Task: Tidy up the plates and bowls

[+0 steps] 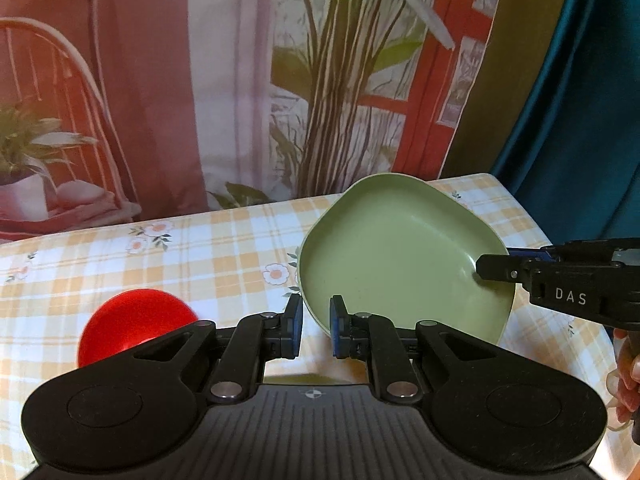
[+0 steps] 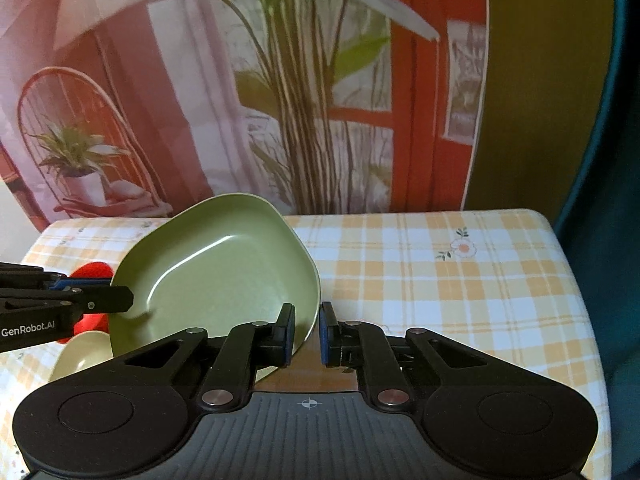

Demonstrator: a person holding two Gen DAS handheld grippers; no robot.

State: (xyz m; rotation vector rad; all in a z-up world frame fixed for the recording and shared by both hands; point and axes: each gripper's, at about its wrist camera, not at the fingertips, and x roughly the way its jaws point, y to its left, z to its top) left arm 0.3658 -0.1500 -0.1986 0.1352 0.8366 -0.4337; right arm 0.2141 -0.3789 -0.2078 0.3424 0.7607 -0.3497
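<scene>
The green plate (image 1: 400,256) is what we are holding: it hangs tilted above the table (image 1: 200,248), its hollow face turned toward us, with one hand-held gripper on each side of its rim.

Going left to right in the left wrist view, the red bowl (image 1: 132,320) sits on the checked cloth just left of the left hand-held gripper (image 1: 316,328) and partly behind its linkage. That gripper's two blue pads straddle the plate's near lower rim, but a clear gap shows between them, so we judge it closed on the rim loosely at best. If the pads are not truly pressing, the rim could slide out and the plate would drop toward the red bowl.

Further right, the right hand-held gripper (image 1: 492,268) reaches in from the side and pinches the plate's right edge, one finger over the inner face. Its own view shows the pads on either side of the rim, again with a narrow gap, so we cannot say how firm that hold is.

A cream bowl (image 2: 82,350) lies below the plate, to the left of the right hand-held gripper, next to the red one. Since both holds sit on a smooth, sloping rim, uneven pulling by our two hands could twist the plate free. Lowering it blind could also knock it against the bowls beneath.
</scene>
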